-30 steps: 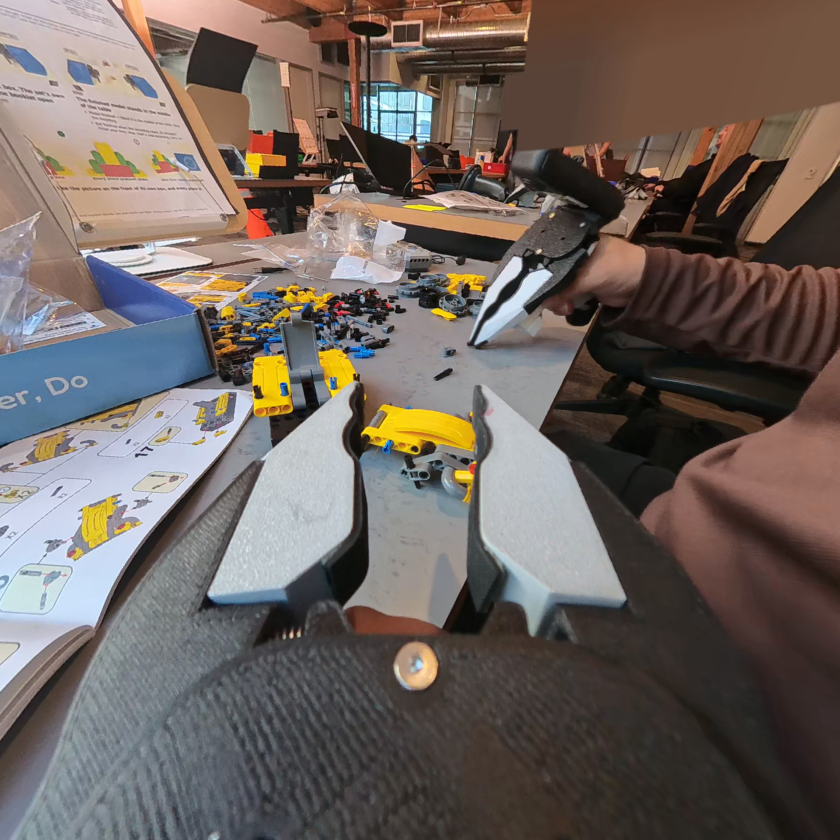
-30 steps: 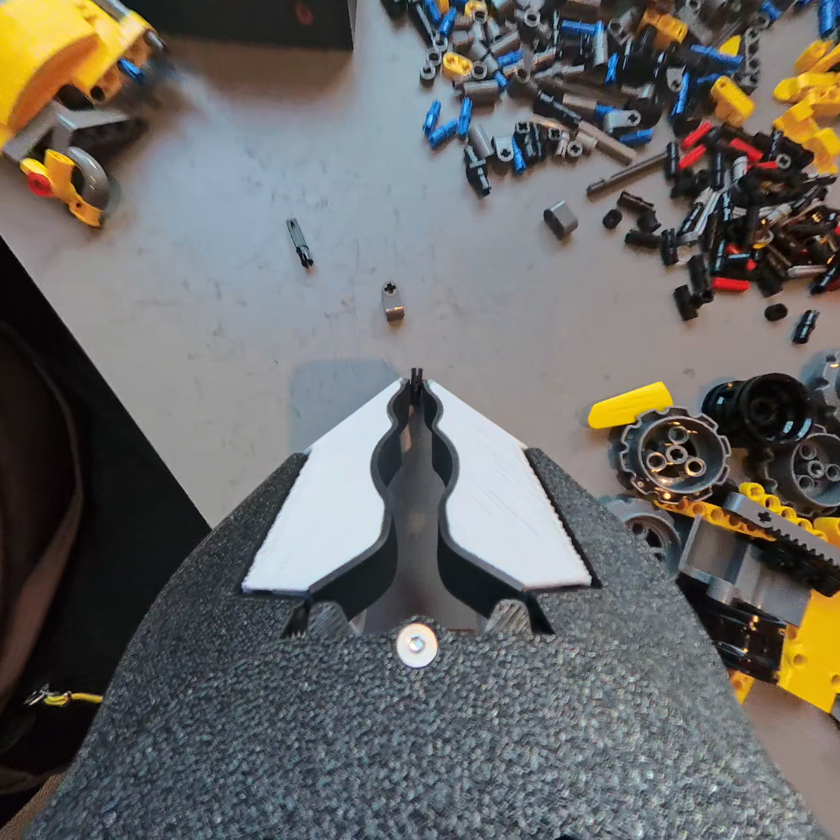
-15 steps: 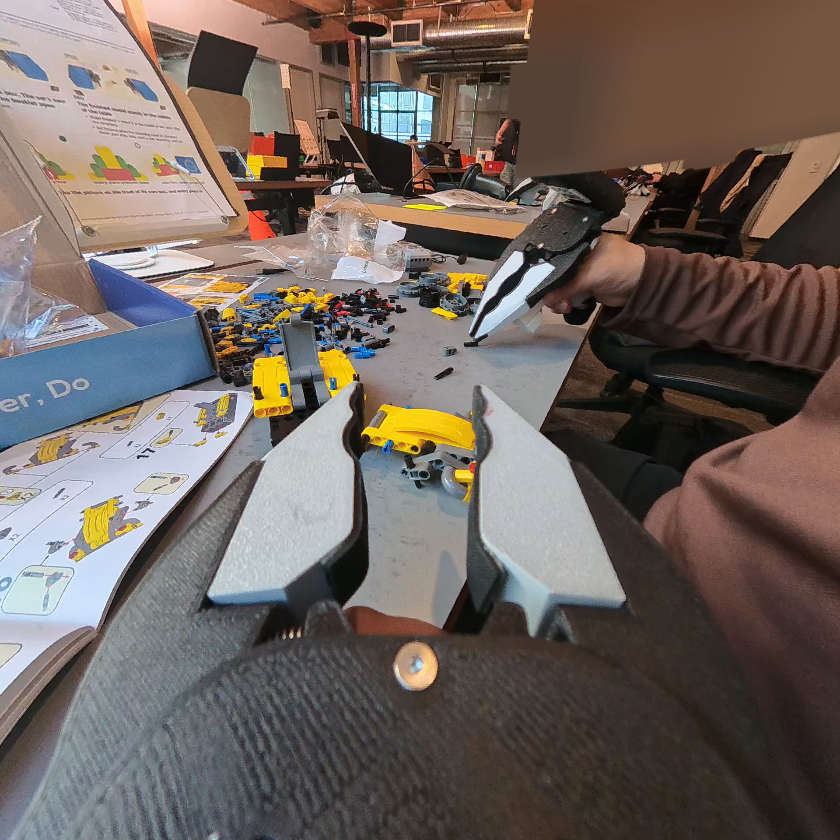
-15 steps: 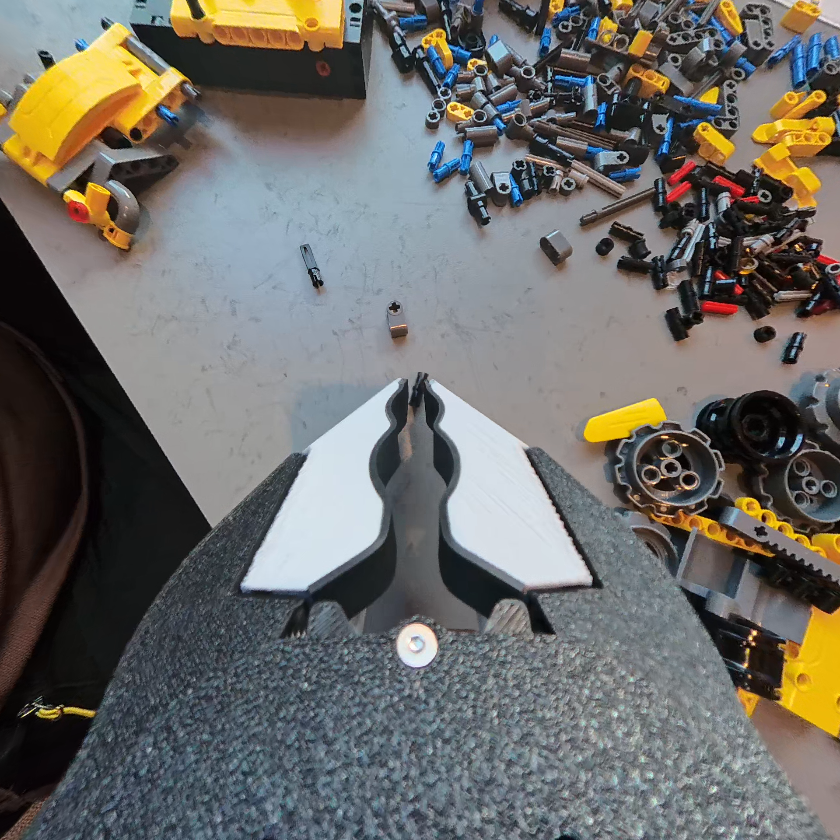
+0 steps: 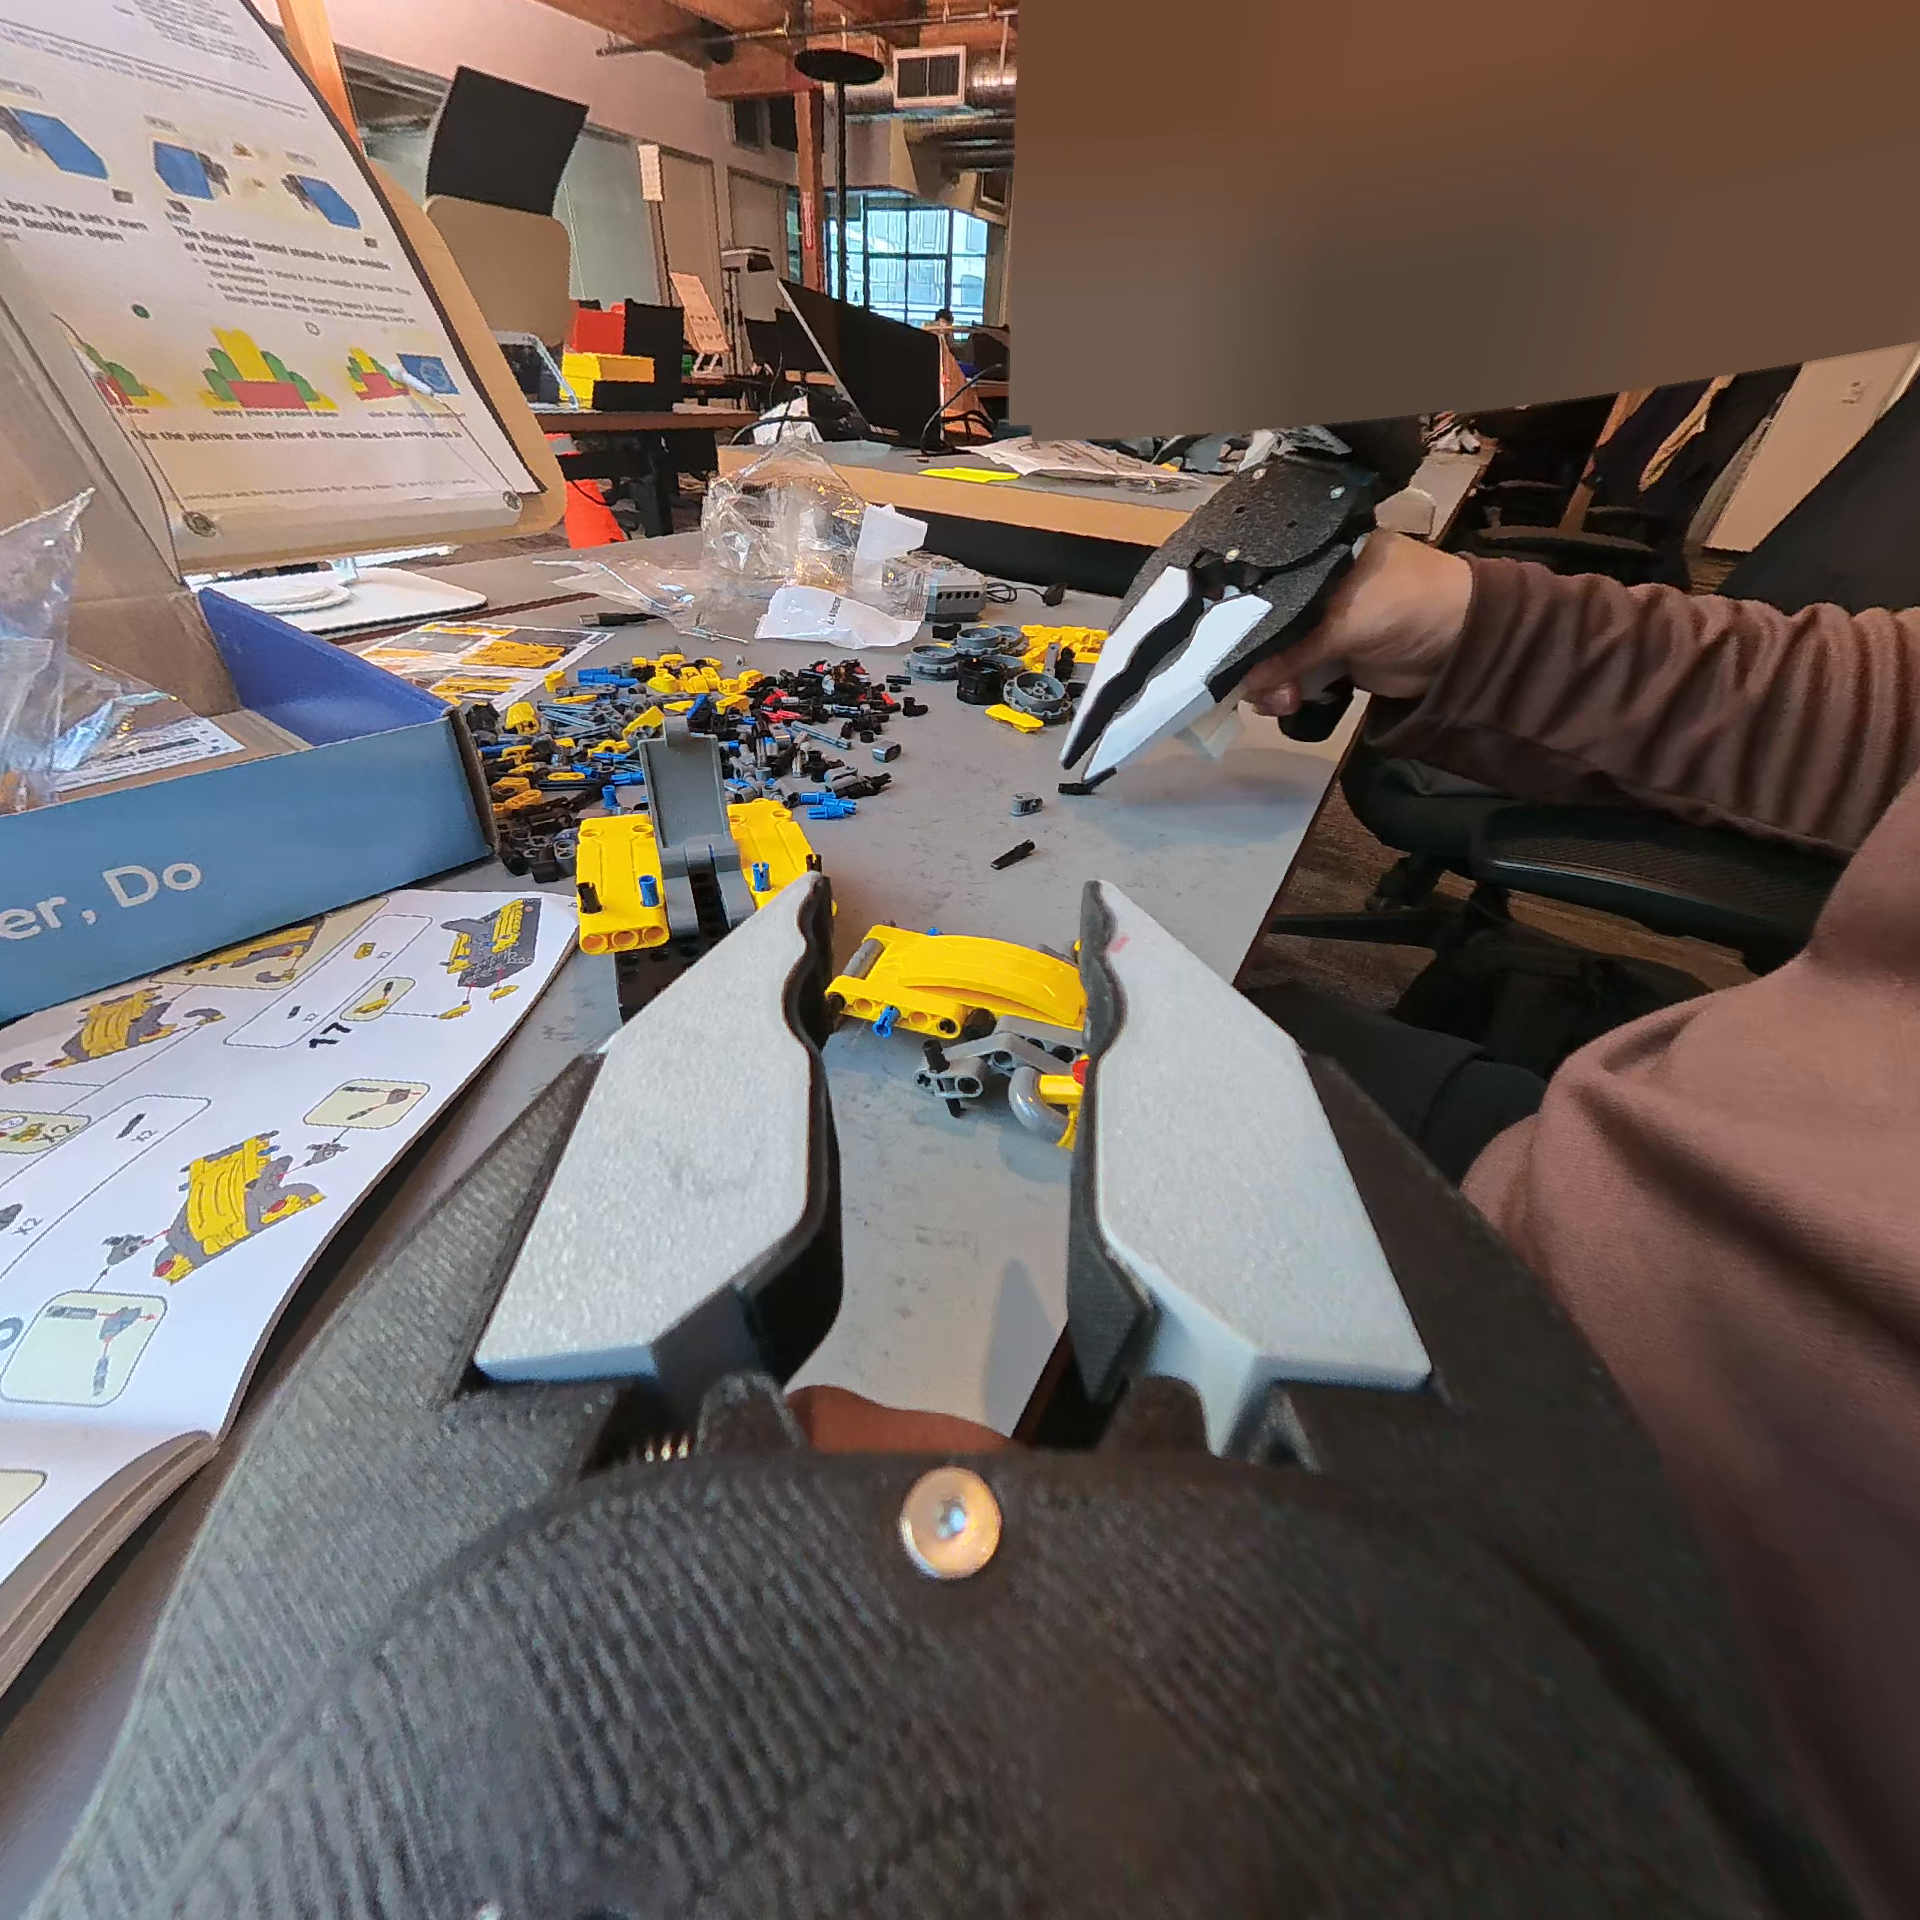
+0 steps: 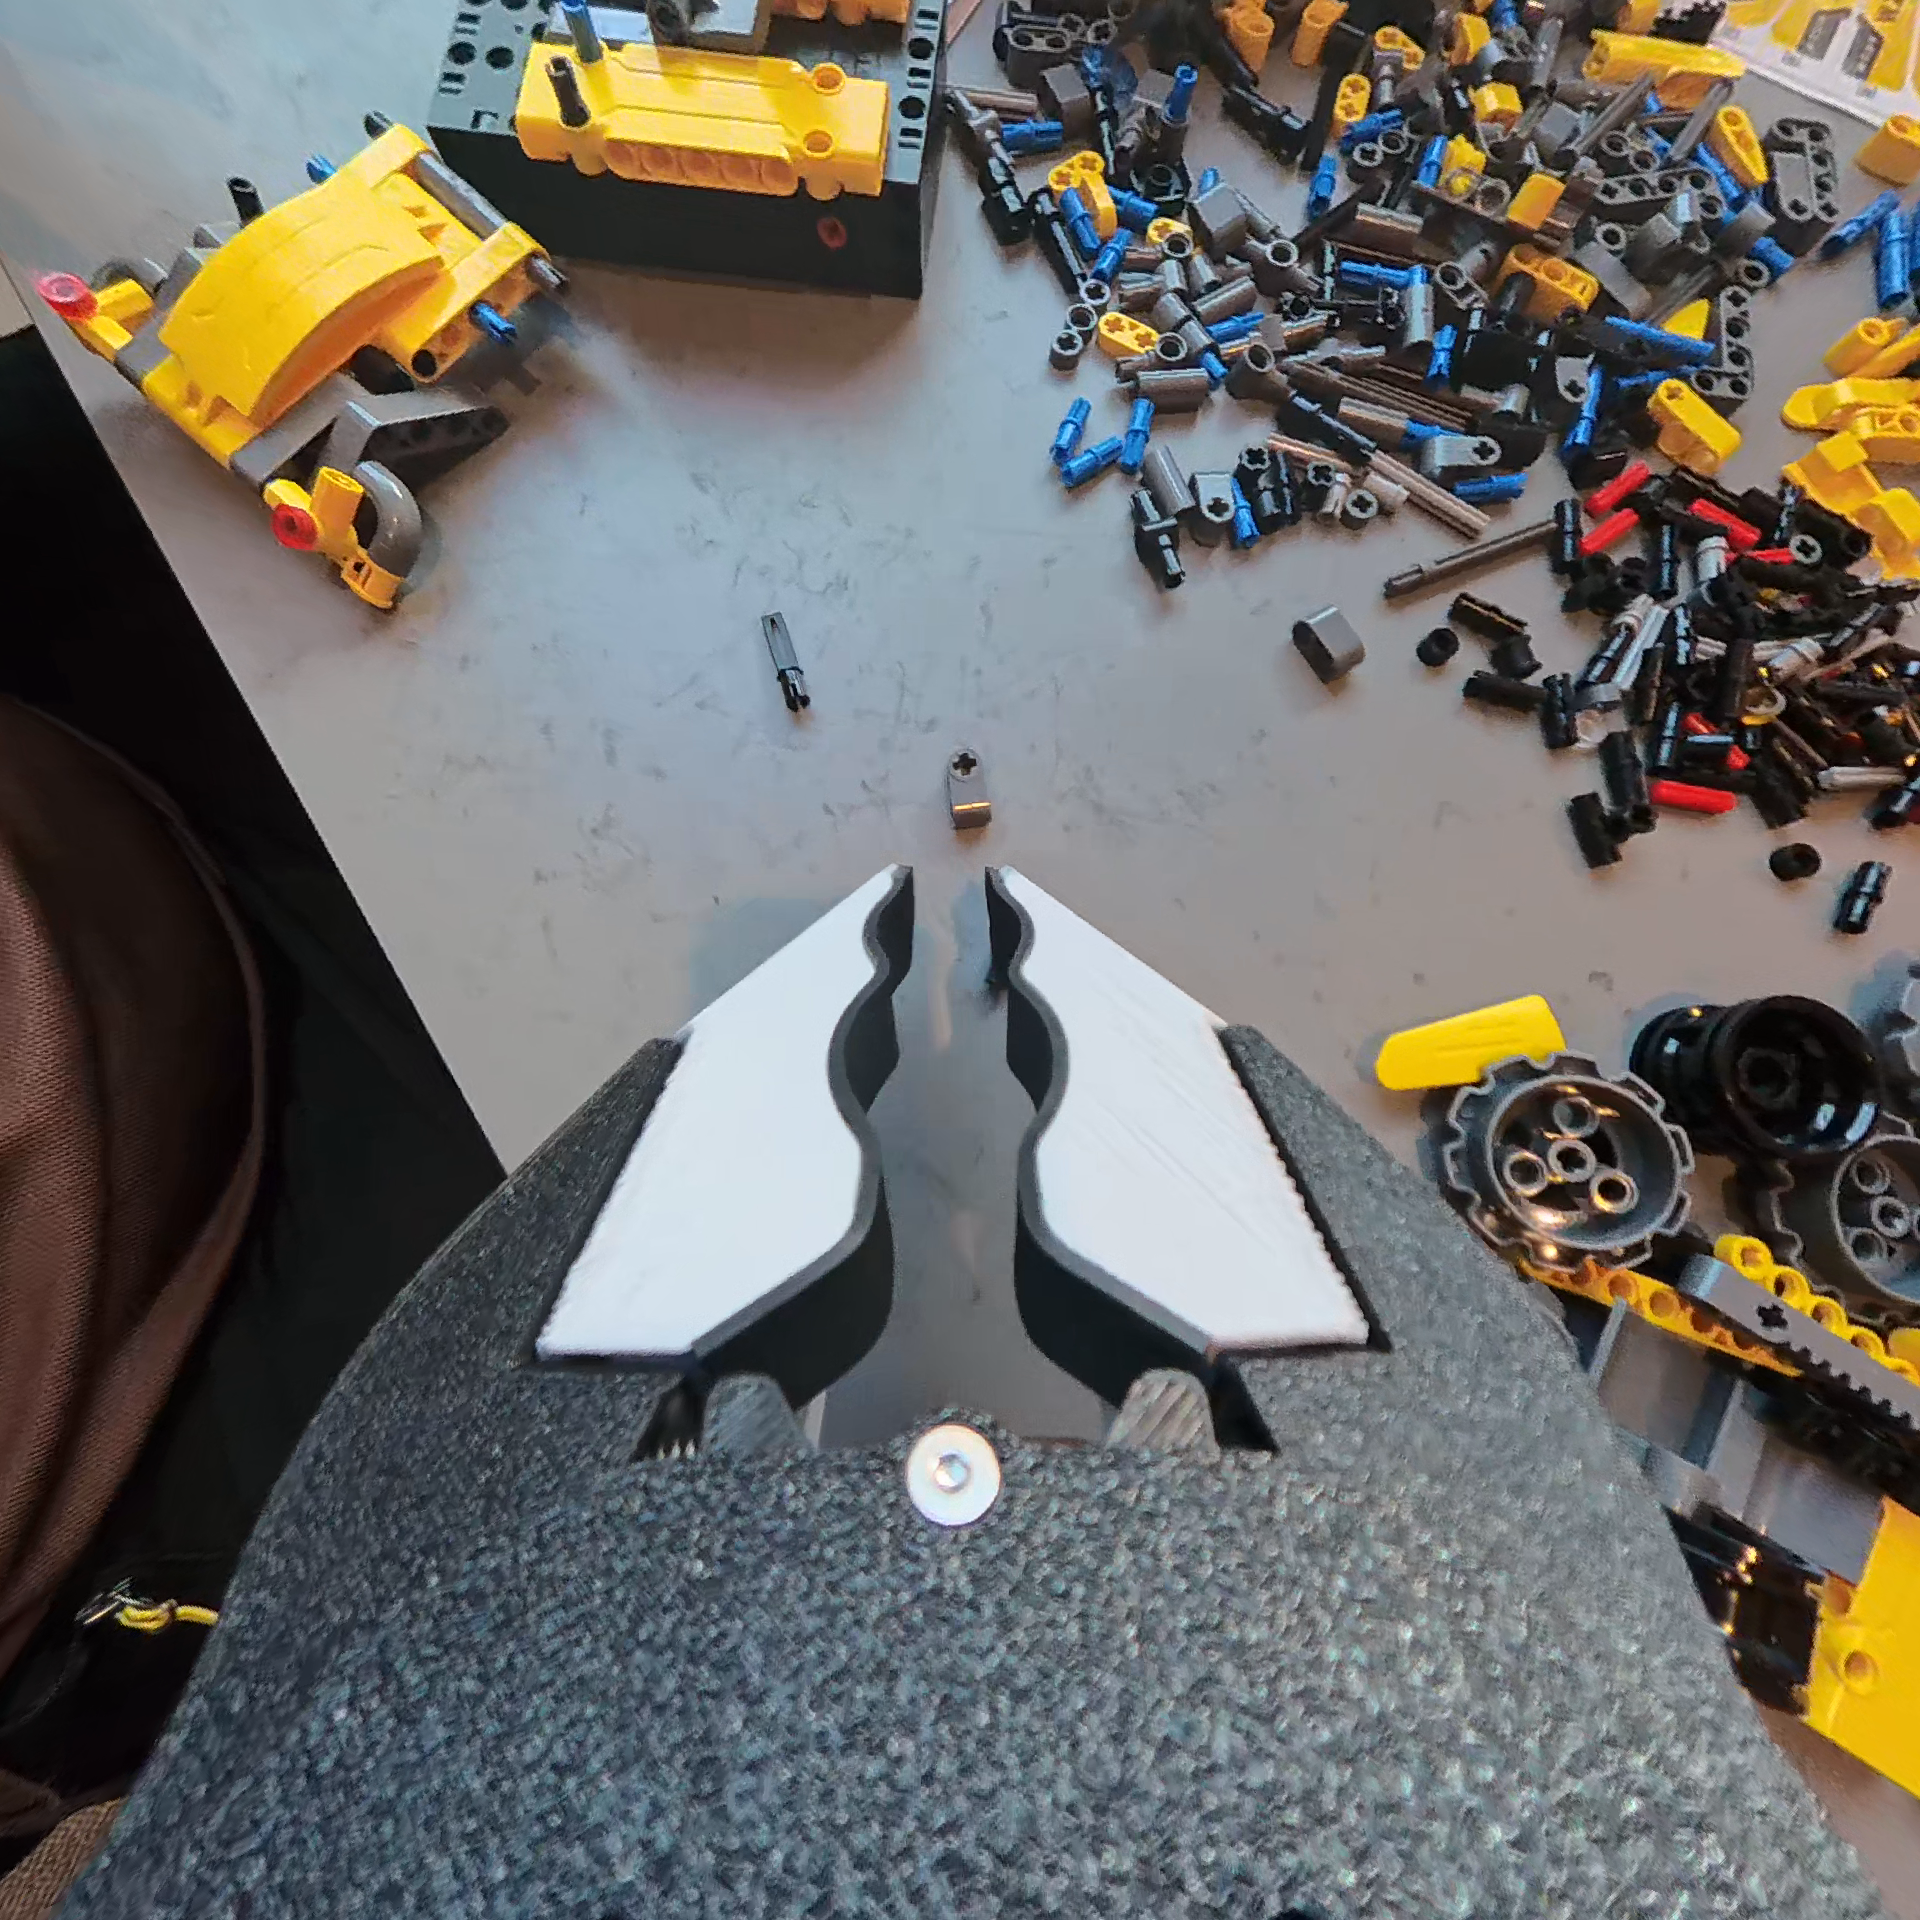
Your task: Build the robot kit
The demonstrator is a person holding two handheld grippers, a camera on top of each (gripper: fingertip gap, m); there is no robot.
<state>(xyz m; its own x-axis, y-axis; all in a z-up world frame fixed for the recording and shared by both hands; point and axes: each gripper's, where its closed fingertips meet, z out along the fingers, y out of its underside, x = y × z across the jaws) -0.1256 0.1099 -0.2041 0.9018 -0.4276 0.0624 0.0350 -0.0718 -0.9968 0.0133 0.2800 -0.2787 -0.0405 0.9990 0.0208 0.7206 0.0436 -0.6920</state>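
Note:
My right gripper (image 6: 945, 878) is slightly open, tips just above the grey table (image 6: 727, 831). In the left wrist view it (image 5: 1075, 769) points down at a small black pin (image 5: 1075, 790) lying under its tips. A small grey connector (image 6: 968, 792) and another black pin (image 6: 787, 660) lie just ahead of it. My left gripper (image 5: 953, 894) is open and empty, held low over the table. A yellow and grey sub-assembly (image 5: 956, 982) lies between and just beyond its fingertips, also seen in the right wrist view (image 6: 301, 312).
A yellow and black block with a grey upright part (image 5: 686, 862) stands beyond the left gripper. A pile of loose parts (image 6: 1507, 364) and grey wheels (image 6: 1569, 1153) lie near the right gripper. An open booklet (image 5: 208, 1091) and blue box (image 5: 239, 831) are left. The table edge (image 5: 1278, 894) runs along the person's side. Tip to tip, the grippers are about 25 cm apart. The black pin (image 6: 787, 660) lies around 6 cm away from my right fingertips. The left camera catches it too, in the left wrist view (image 5: 1013, 853).
My right gripper was shut on a small black pin; its fingers have parted and the pin now lies on the table. The right wrist view has drawn back. My left gripper has not moved.

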